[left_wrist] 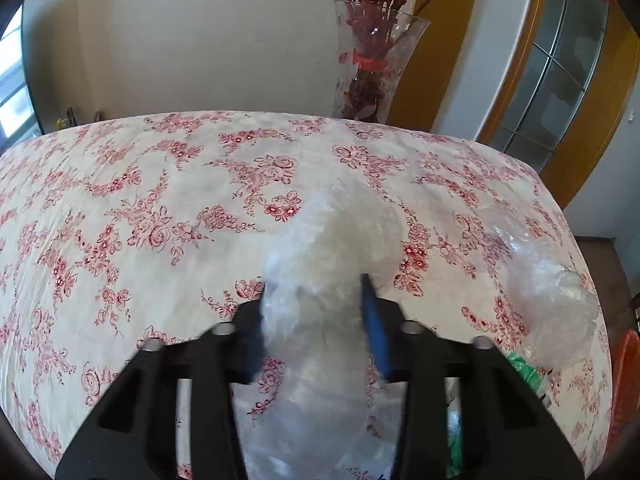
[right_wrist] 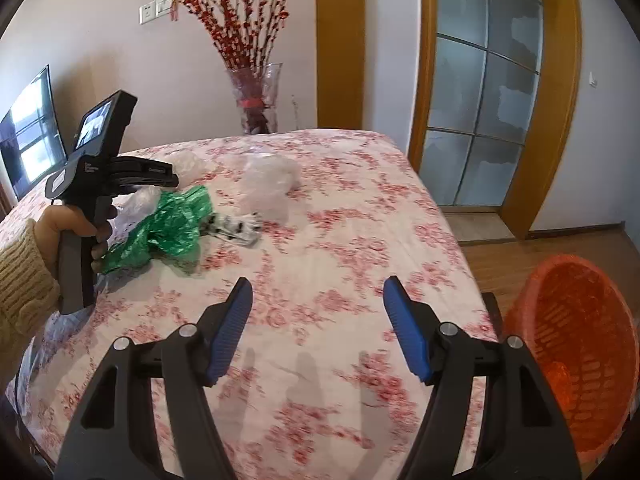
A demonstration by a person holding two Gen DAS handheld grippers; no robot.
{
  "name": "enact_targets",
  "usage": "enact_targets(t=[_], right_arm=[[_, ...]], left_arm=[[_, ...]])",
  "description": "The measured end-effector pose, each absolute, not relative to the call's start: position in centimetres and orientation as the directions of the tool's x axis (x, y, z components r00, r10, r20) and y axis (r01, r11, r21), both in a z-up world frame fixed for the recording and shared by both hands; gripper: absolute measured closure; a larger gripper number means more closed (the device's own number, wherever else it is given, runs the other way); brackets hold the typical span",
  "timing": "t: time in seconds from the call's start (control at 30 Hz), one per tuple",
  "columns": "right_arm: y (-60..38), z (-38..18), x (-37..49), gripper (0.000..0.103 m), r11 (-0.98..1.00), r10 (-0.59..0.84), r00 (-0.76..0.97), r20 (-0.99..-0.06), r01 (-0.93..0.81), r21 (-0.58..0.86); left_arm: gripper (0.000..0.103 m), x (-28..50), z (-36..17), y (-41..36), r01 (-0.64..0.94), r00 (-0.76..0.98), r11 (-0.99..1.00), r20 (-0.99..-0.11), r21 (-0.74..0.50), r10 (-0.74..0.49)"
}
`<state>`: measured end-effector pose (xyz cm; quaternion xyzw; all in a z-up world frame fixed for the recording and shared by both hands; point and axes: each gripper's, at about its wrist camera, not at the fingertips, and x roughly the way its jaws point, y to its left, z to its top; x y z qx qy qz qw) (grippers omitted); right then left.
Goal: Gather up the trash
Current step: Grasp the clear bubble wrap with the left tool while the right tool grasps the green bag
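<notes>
My left gripper (left_wrist: 316, 284) is shut on a crumpled clear plastic bag (left_wrist: 332, 248) and holds it over the floral table (left_wrist: 120, 208). A second clear bag (left_wrist: 552, 300) lies at the table's right edge, also seen in the right wrist view (right_wrist: 268, 184). A green plastic bag (right_wrist: 168, 224) and a black-and-white wrapper (right_wrist: 236, 228) lie beside the left gripper's body (right_wrist: 100, 184). My right gripper (right_wrist: 318, 308) is open and empty above the floral table (right_wrist: 320, 240). An orange trash basket (right_wrist: 580, 344) stands on the floor at the right.
A glass vase with red branches (left_wrist: 368, 68) stands behind the table's far edge. A glazed door with a wooden frame (right_wrist: 488, 88) is at the right. A screen (right_wrist: 32, 132) stands at the far left.
</notes>
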<state>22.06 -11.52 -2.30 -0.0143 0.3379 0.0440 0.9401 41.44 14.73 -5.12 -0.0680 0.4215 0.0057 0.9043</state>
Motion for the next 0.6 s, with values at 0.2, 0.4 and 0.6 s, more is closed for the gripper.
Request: enact_targets(t=[0.2,0.4,0.6], right_arm=[[-8.5,-1.9,23.1,0.036,0.989,0.122,0.757,-0.642,-0.147,0.014],[-4.0,-1.8,24.9,0.038,0.972,0.216,0.727,-0.652,-0.22,0.077],[1.5,-2.5,27.5,0.052,0.953,0.279,0.686,-0.672,-0.282,0.108]], left_arm=[[0.073,39.3,-4.1,17.4,-0.103,0.688,0.99,-0.726,-0.092,0.004],[0.073,36.1,-2.5,22.3,-0.193,0.729,0.978,-0.678,-0.072,0.094],[0.073,33.9,-1.9,25.4,-0.235,0.741,0.97,-0.657,-0.064,0.136]])
